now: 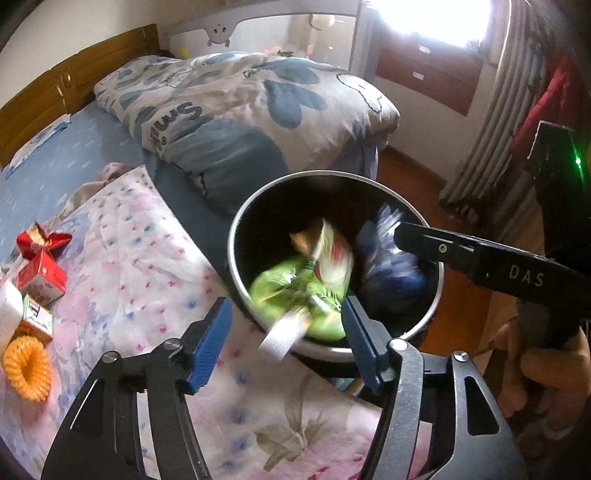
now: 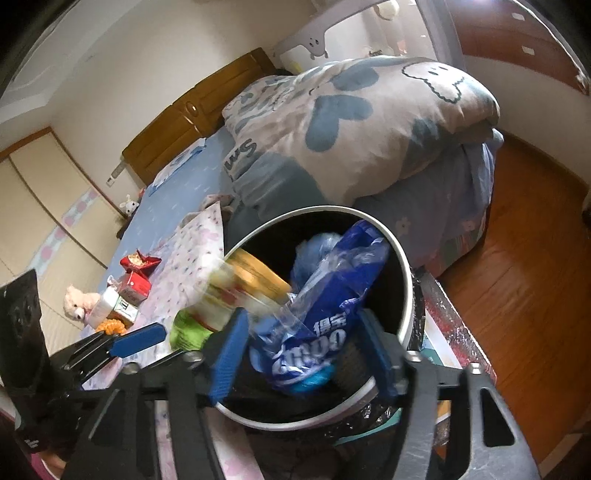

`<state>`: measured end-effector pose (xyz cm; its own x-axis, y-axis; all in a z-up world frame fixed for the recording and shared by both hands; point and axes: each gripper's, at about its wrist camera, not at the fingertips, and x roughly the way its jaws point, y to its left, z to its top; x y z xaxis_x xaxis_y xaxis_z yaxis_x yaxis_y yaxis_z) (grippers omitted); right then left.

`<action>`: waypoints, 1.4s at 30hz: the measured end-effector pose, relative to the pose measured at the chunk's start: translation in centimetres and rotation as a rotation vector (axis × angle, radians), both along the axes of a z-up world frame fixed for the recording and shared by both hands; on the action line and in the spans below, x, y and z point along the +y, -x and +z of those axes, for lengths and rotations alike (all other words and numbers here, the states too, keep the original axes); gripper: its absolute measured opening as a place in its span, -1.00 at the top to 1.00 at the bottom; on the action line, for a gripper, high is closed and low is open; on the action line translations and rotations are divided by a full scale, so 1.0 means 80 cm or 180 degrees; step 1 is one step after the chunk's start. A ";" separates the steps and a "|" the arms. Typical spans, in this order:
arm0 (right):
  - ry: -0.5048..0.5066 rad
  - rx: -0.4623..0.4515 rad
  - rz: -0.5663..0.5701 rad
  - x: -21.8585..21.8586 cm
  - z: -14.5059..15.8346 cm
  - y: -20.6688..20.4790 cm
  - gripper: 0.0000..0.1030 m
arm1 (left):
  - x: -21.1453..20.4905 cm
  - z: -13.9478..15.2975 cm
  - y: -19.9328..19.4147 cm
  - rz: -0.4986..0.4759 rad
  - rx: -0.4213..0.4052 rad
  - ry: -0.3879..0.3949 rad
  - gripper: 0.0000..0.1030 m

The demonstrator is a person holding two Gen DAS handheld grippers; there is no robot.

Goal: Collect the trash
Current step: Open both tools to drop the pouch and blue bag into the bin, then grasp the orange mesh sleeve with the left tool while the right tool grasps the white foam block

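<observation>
Daylight enters through a window (image 1: 428, 18) at upper right of the left wrist view, blown out to white glare. The quilt (image 1: 240, 96) and floral blanket (image 1: 122, 254) are evenly, softly lit; the bin (image 1: 258, 229) interior stays dark. Motion blur smears the green wrapper (image 1: 295, 295) and, in the right wrist view, the blue bag (image 2: 325, 295) and yellow packet (image 2: 255, 273). Fisheye distortion bends the headboard (image 2: 199, 110) and walls; corners vignette to black. Near gripper parts appear soft.

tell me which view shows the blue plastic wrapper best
The right wrist view: the crinkled blue plastic wrapper fills the bin mouth with white lettering legible. The left wrist view shows only a blurred blue shape behind the other claw.
</observation>
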<state>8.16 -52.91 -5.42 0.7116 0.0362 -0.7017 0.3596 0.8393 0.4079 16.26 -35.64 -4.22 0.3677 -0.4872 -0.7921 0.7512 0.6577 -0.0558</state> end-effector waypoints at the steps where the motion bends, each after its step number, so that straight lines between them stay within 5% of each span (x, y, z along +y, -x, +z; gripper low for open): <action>1: 0.0008 -0.0010 -0.0013 0.000 0.001 0.002 -0.35 | 0.004 0.000 0.001 0.0021 0.0017 0.0029 -0.21; 15: -0.0039 -0.0258 0.0054 0.046 0.015 0.014 -0.50 | 0.122 -0.016 0.016 0.0665 0.0108 0.0275 -0.25; 28: -0.0074 -0.0320 0.0473 0.136 0.013 -0.005 -0.62 | 0.239 -0.034 0.011 0.1303 0.0163 0.0326 -0.26; 42: -0.0088 -0.0258 0.0847 0.205 0.001 -0.040 -0.62 | 0.315 -0.040 -0.057 0.1952 0.0170 0.0372 -0.26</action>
